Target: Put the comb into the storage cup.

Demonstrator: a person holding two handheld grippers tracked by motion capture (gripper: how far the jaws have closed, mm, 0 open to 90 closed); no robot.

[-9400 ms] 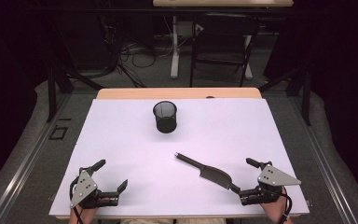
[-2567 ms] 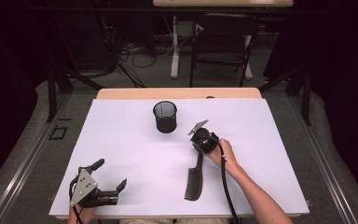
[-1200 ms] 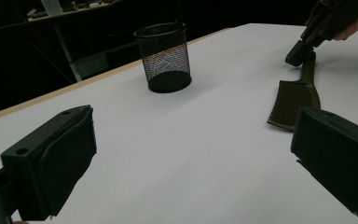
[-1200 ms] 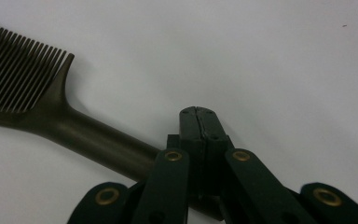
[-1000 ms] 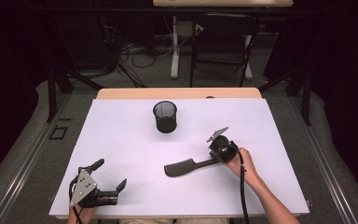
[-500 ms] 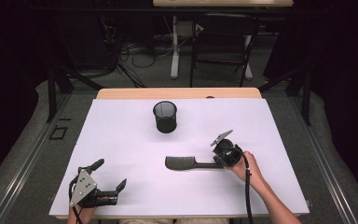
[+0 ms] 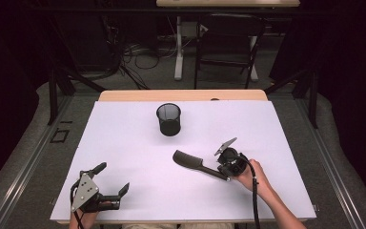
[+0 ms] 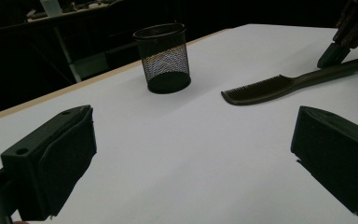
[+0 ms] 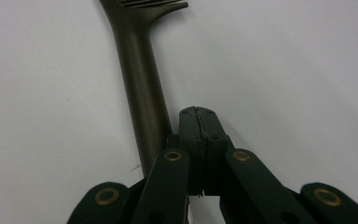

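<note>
- On the near right of the desk (image 7: 124, 124), your right gripper (image 7: 228, 167) has its jaws clenched flat against each other with nothing between them; the right gripper view shows them pressed together just beside the comb's handle, touching its side rather than grasping it.
- That looks like a nudge rather than a pick: closed jaws make a blunt tip for sliding or turning the comb (image 7: 196, 163) across the sheet.
- The comb lies flat, a little right of centre, toothed end towards the left and far side, handle end at your right gripper.
- The mesh cup (image 7: 169, 119) stands upright farther back, near the middle, well apart from the comb; its mouth is open, so it is likely where the comb is meant to go.
- Your left gripper (image 7: 110, 179) rests at the near left corner, jaws released and wide, holding nothing, seemingly parked clear of the work.
- The desk is covered by a plain white sheet, with a wooden edge showing at the far side.
- Beyond it the room is dark: a grey floor, loose cables, a chair and a second table's legs.
</note>
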